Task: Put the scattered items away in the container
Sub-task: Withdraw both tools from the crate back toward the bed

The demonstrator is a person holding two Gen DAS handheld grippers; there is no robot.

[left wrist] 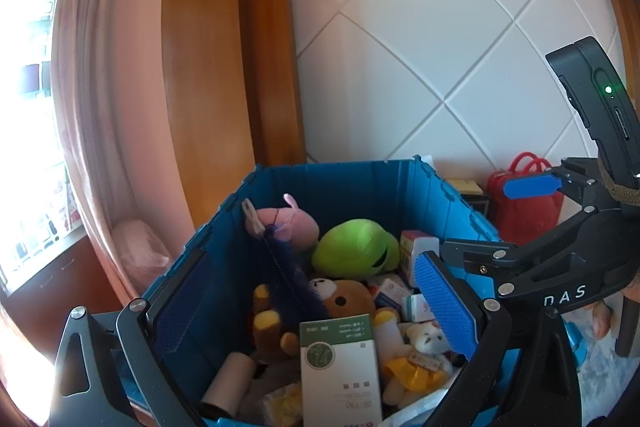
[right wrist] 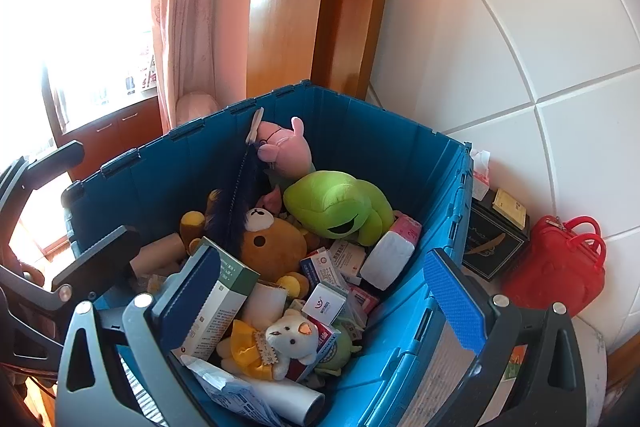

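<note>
Right wrist view: both tongs released over the blue crate [right wrist: 400, 155]; the red handbag [right wrist: 560, 263] stands outside at three o'clock, nearest the right tongs [right wrist: 320, 307].

Quick headcount. One blue crate [right wrist: 168, 183], stuffed. Soft toys inside, five I can make out: one pink plush [right wrist: 286, 147], one green frog plush [right wrist: 336, 205], one brown bear [right wrist: 272, 247], one small white bear in a yellow dress [right wrist: 280, 345], plus a little green plush [right wrist: 338, 355] half buried under it. One tall green-and-white box [right wrist: 218, 301]. One dark feathery duster [right wrist: 240, 195]. Two cardboard tubes: one brown [right wrist: 160, 253], one white [right wrist: 292, 401]. One pink-and-white tissue pack [right wrist: 394, 251]. Small medicine-type boxes [right wrist: 326, 301]: roughly five or six, too jumbled to pin down. Outside the crate: one red handbag [right wrist: 560, 263], one dark box [right wrist: 494, 245], one tissue box [right wrist: 480, 175].
</note>
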